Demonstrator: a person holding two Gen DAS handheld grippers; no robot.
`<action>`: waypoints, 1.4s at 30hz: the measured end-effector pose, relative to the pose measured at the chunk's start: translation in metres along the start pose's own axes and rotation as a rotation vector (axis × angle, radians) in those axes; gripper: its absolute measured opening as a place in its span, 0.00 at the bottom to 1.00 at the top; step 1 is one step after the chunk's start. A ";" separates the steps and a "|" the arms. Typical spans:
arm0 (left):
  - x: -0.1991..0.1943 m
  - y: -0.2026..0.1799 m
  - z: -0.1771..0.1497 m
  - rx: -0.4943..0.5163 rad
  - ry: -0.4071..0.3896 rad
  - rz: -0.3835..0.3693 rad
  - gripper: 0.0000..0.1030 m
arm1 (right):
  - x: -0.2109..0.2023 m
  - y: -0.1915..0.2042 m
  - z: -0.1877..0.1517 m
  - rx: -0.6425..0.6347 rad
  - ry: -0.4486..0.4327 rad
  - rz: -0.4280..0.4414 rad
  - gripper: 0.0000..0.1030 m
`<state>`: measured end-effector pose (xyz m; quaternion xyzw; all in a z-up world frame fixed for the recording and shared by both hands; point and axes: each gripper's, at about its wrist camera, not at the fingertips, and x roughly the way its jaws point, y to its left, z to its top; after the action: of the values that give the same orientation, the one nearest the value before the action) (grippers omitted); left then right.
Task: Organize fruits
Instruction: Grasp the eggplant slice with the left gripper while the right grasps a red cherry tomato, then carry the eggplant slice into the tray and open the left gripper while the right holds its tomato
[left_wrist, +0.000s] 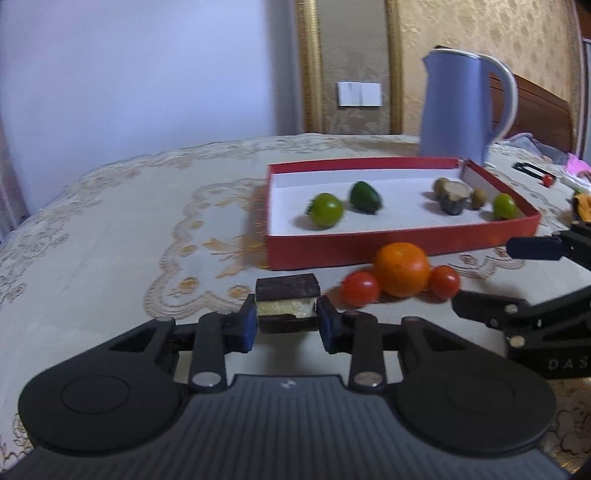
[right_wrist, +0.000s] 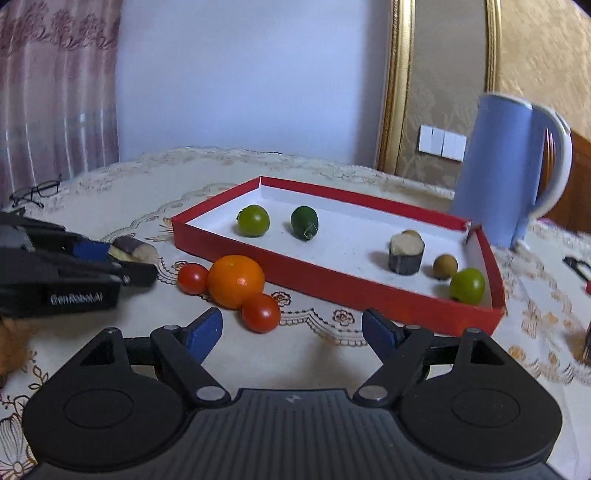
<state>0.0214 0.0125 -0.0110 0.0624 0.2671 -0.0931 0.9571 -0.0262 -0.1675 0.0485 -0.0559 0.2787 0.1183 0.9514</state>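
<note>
Dark-skinned sugarcane piece (left_wrist: 287, 302) lies crosswise — clamped by left hand-held gripper (left_wrist: 287, 325); right hand-held gripper (right_wrist: 291, 328) gapes empty.

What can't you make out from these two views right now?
- Third brown fruit: right view, mostly hidden behind the cut stump.
- Orange thing: left view, cut off by the right edge.
- Small red item past the tray: left view, too small to identify.
- Kettle: right view, motion-blurred; base unclear.
</note>
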 end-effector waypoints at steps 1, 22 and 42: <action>0.000 0.003 0.000 -0.006 0.001 0.007 0.30 | 0.001 0.002 0.001 -0.011 0.008 0.006 0.81; 0.004 0.005 -0.004 -0.006 0.006 0.013 0.30 | 0.033 0.008 0.013 -0.032 0.099 0.104 0.24; 0.000 -0.002 -0.004 0.028 -0.010 0.035 0.30 | -0.040 -0.027 -0.018 0.109 -0.026 -0.101 0.25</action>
<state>0.0185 0.0117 -0.0146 0.0797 0.2597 -0.0804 0.9590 -0.0614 -0.2045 0.0566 -0.0166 0.2691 0.0557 0.9613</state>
